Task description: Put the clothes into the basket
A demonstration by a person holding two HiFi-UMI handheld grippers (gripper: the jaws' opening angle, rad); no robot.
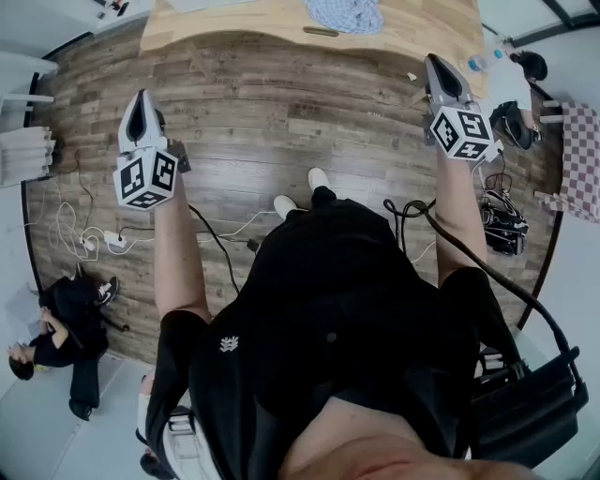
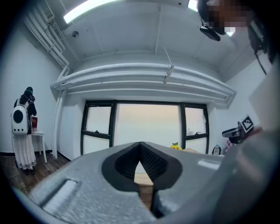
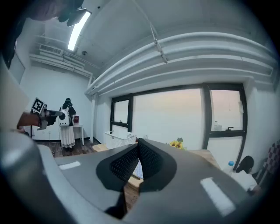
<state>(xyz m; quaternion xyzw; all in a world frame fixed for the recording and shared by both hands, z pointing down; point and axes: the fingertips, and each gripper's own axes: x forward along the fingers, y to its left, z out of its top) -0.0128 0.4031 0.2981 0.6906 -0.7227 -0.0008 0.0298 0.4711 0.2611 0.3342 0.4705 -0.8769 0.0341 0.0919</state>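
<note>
Holds the left gripper (image 1: 141, 94) out over the plank floor (image 1: 262, 122), jaws pressed together at the tips with nothing between them. Holds the right gripper (image 1: 436, 61) out the same way, tipped slightly down, jaws closed too and empty. Stands short of a wooden table (image 1: 234, 23) stretched across ahead of both grippers.

On that table, ahead and to the left of the right gripper and well to the right of the left one: a crumpled blue-checked cloth (image 1: 347, 14), touched by neither gripper. In the right gripper view, a white basket (image 3: 119, 139) beyond and to the left of the jaw tips, yellow flowers (image 3: 176, 143) beyond and to their right. Just right of the right gripper, a water bottle (image 1: 476, 63).

Down on the floor, behind and to the left of the left gripper, a power strip (image 1: 114, 239) with cables, and farther back a seated person (image 1: 66, 328) in black.
</note>
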